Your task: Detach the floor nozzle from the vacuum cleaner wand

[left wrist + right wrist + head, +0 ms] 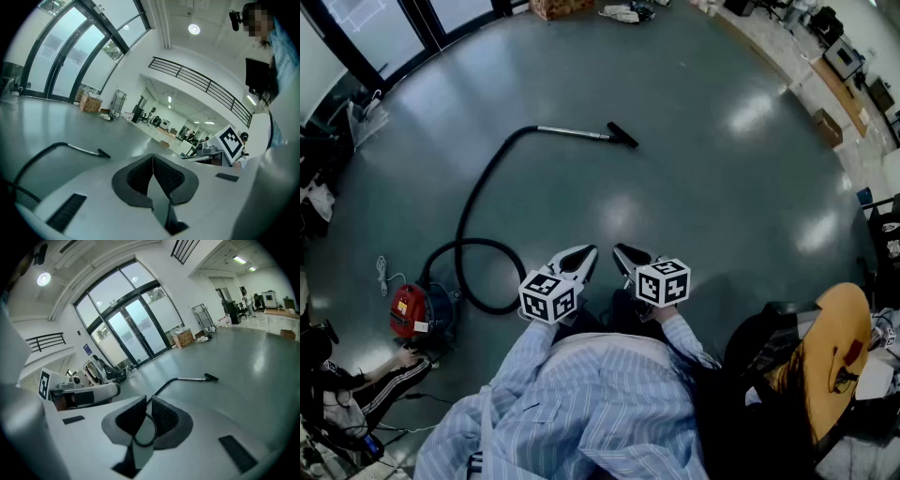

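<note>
- Grey, glossy floor [694,187] fills a large hall, and ceiling lights reflect off it in pale patches.
- Tall glass doors [136,329] in dark frames stand at the far side.
- A long desk [825,84] runs along the right edge in the head view, with a cardboard box [827,127] on the floor just beside it.
- The person, in a blue striped shirt [581,403], stands at the bottom of the head view and holds both claws close in front of the body.
- A black hose [473,202] curls in a loop on the floor to the left of the claws, then sweeps up and away from the person.
- The red vacuum canister [410,311] sits on the floor at the left, next to the hose loop.
- The metal wand [572,133] lies flat on the floor at the far end of the hose, well apart from both claws.
- The left claw [589,251] has its ribbed pads pressed together with nothing between them. It is tipped slightly down.
- The right claw [619,249] is closed too, with its tips all but meeting and nothing gripped. It is tipped down more steeply.
- The two claws sit side by side, and each carries its marker cube nearest the person.
- The black floor nozzle [622,135] is still joined to the end of the wand. It rests on the floor farthest from the person, ahead of the claws and untouched.
</note>
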A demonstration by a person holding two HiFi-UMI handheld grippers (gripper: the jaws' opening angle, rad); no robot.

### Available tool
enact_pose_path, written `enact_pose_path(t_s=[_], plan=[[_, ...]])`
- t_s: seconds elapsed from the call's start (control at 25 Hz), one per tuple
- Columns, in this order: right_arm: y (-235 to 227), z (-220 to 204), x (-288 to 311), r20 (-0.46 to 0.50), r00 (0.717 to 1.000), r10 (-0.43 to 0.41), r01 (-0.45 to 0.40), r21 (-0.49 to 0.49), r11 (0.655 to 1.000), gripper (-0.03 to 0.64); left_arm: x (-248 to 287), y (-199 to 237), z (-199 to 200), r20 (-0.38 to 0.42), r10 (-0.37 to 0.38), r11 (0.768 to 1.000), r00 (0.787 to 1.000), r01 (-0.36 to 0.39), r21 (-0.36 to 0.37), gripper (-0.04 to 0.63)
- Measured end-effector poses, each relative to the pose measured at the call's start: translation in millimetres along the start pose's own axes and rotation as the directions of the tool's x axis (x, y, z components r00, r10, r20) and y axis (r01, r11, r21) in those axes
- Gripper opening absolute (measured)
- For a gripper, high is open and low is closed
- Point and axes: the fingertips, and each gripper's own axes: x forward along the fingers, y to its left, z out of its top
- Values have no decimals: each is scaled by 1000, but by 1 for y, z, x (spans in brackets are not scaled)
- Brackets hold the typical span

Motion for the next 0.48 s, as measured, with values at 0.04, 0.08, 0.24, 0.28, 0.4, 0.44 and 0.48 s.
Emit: enact_pose_path(t_s=[0.04,0.08,0.24,0.28,0.4,0.44,0.48], plan=[[-3,0,0,-3,1000,0,0,0,1000,40,3,0,0,-1,3,1000,1000,-3,2,8],[-6,0,0,-7,1000,0,0,0,1000,40,5,0,0,-2,6,1000,1000,-6,5,8],[-19,8,-2,-14,1000,4,-4,-10,1000,40,17,-3,4,3,22,1000,1000,-22,10,8],[-22,10,-3,-14,1000,6,-6,-13,1000,41,20,-4,5,3,27,1000,1000,-27,11,8],[-32,15,-5,-18,1000,16,-16,-20,1000,40,28,-5,6,2,47,999,999,-47,11,8],[-34,16,-6,-21,1000,20,-20,-22,1000,41,30,-5,6,3,54,998,999,-54,9,8],[-37,18,-7,-24,999,22,-23,-23,999,40,32,-5,8,5,61,998,998,-61,6,8]])
